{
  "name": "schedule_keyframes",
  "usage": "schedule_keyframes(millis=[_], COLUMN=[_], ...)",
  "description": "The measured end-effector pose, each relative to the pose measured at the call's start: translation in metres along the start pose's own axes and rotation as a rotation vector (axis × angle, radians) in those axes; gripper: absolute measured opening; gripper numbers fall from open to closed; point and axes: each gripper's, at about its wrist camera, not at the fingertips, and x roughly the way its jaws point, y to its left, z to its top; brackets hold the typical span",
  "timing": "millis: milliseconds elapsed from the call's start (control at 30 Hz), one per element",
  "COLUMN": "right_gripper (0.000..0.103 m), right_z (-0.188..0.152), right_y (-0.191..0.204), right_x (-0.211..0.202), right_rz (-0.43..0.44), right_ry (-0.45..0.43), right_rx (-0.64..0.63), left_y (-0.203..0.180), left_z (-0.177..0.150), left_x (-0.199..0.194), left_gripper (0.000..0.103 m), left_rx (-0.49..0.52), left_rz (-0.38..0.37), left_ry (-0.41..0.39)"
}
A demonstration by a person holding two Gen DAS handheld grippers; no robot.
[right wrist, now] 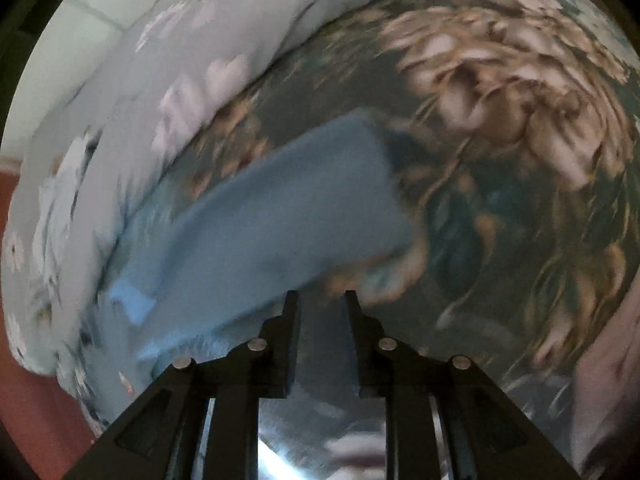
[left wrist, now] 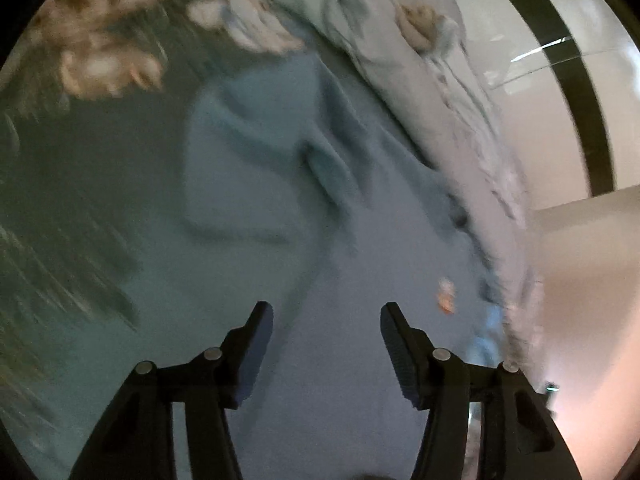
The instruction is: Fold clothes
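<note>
1. Blue garment [left wrist: 256, 184]: spread with creases on the dark floral bedspread [left wrist: 80, 152], near the edge where a pale floral duvet [left wrist: 432, 92] is heaped
2. Left gripper [left wrist: 326, 316]: fingers wide apart, empty, above the cloth
3. Right gripper [right wrist: 322, 304]: fingers slightly apart, nothing visibly held, just past the garment's near edge [right wrist: 280, 216]
4. Both views are blurred; stage of folding cannot be told. Judgement: pinch one layer at a corner, and smooth creases before folding

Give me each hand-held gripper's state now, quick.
Left hand-held gripper: open, fingers wide apart over the blue garment, holding nothing.
Right hand-held gripper: open with a narrow gap, nothing visibly between the fingers.
</note>
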Motion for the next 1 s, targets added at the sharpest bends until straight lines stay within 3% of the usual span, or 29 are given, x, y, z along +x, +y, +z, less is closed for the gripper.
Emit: schedule_keyframes(millis=[100, 200, 300, 433, 567, 667, 700, 733, 767, 1000], right_gripper=[0.022, 0.032, 0.032, 0.032, 0.032, 0.032, 0.032, 0.032, 0.032, 0.032], right_z=[-0.028, -0.06, -0.088, -0.11, -0.122, -0.128, -0.13, -0.133, -0.135, -0.144], right_y=[0.035, 0.077, 0.109, 0.133, 0.14, 0.139, 0.138, 0.138, 0.14, 0.16], right_x=[0.005, 0.015, 0.025, 0.026, 0.018, 0.015, 0.015, 0.015, 0.015, 0.01], right_rz=[0.034, 0.06, 0.069, 0.067, 0.055, 0.052, 0.053, 0.051, 0.047, 0.045], right_ry=[0.01, 0.045, 0.087, 0.101, 0.081, 0.084, 0.089, 0.095, 0.096, 0.081], right_rx=[-0.054, -0.131, -0.2, -0.221, -0.202, -0.172, -0.166, -0.168, -0.177, -0.208], left_y=[-0.002, -0.016, -0.031, -0.03, -0.036, -0.04, -0.039, -0.036, -0.033, 0.027], left_z=[0.015, 0.02, 0.019, 0.023, 0.021, 0.02, 0.022, 0.027, 0.032, 0.11], left_x=[0.003, 0.019, 0.042, 0.07, 0.074, 0.076, 0.075, 0.072, 0.068, 0.001], left_gripper=[0.061, 0.061, 0.061, 0.061, 0.061, 0.046, 0.034, 0.013, 0.005, 0.006], left_rx=[0.127, 0.295, 0.443, 0.504, 0.614, 0.695, 0.705, 0.695, 0.68, 0.336], left_rz=[0.111, 0.186, 0.232, 0.301, 0.326, 0.343, 0.346, 0.347, 0.345, 0.204], left_ry=[-0.001, 0.034, 0.079, 0.093, 0.05, 0.017, 0.005, -0.008, -0.023, -0.194])
